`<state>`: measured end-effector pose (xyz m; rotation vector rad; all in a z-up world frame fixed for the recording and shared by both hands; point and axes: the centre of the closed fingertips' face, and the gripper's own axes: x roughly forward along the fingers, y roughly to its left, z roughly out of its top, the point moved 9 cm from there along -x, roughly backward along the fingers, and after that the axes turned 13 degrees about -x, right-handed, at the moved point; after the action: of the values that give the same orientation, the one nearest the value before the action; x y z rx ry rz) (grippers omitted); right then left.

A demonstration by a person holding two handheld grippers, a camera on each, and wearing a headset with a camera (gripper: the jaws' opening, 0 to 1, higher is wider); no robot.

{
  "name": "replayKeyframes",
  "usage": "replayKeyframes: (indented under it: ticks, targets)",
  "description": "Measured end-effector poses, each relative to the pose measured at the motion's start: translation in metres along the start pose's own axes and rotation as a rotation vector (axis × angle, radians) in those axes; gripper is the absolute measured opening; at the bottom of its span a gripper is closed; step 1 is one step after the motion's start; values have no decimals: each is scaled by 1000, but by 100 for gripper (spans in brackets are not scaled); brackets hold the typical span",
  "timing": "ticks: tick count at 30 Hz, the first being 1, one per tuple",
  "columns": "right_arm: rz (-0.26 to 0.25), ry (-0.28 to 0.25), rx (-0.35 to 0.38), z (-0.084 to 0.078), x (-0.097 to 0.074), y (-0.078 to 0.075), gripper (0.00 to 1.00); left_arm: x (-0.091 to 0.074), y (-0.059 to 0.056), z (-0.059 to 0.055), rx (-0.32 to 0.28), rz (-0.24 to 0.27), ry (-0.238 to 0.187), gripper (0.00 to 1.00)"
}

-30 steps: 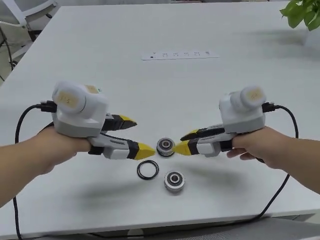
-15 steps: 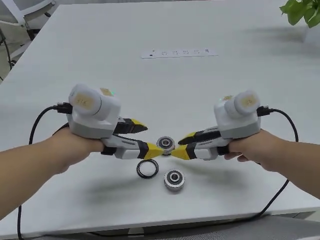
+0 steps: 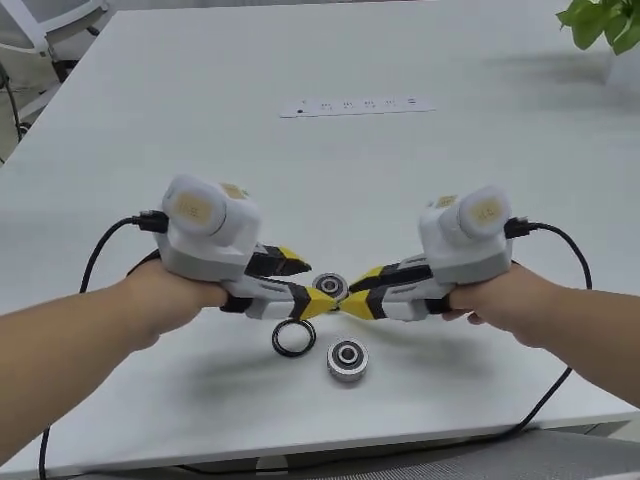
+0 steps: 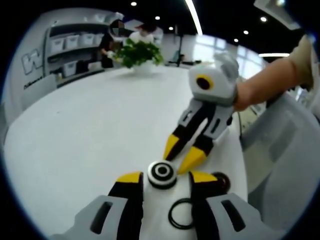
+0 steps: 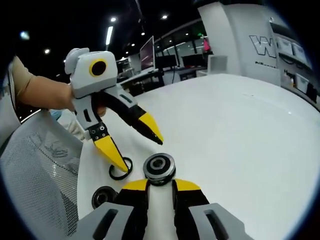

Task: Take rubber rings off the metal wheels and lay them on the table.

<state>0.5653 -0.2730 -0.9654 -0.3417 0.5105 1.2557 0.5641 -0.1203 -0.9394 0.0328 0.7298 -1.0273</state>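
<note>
What may be a socket strip [image 3: 357, 106], far centre, leafy plant [image 3: 597, 25] far right, grey mesh chair [image 5: 35, 165]

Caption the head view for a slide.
Left tool and right tool flank a metal wheel; a rubber ring and second wheel lie nearby.

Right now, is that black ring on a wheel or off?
Off. The black ring lies flat on the table, beside the nearer wheel.

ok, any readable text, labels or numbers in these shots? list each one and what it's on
"W": big letter on the wall left of the shelves, left gripper view; the small line under it is blurred.
"W": start of a larger word on the white wall panel, right gripper view; the letters after it are not clear.
Power strip on the table: printed marks too small to read.
Tan stickers on the housings: blurred.
</note>
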Motion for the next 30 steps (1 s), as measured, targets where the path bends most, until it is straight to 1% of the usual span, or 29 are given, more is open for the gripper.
replayKeyframes:
  ticks: [3, 8, 14, 19, 20, 23, 24, 26, 30]
  targets:
    - [-9, 12, -32, 0, 0, -1, 13, 3, -1, 1, 3, -3, 6, 34]
    - [-15, 19, -56, -1, 1, -5, 11, 7, -1, 1, 7, -3, 16, 30]
    - [-18, 26, -84, -2, 2, -6, 10, 10, 2, 2, 11, 4, 18, 25]
    - [-22, 22, -85, -3, 2, -6, 9, 12, 2, 2, 43, 13, 23, 20]
    - [-23, 22, -84, -3, 2, -6, 9, 12, 2, 3, 64, 24, 19, 19]
    - [-24, 24, -84, -3, 3, -6, 9, 12, 1, 2, 76, 49, 20, 16]
    - [-25, 25, -84, -3, 3, -6, 9, 12, 2, 3, 76, 59, 18, 14]
    - [-27, 30, -88, -3, 3, -5, 8, 12, 0, 2, 77, 59, 11, 14]
    - [-33, 30, -55, -3, 3, -5, 7, 13, 1, 2, 73, 65, 1, 14]
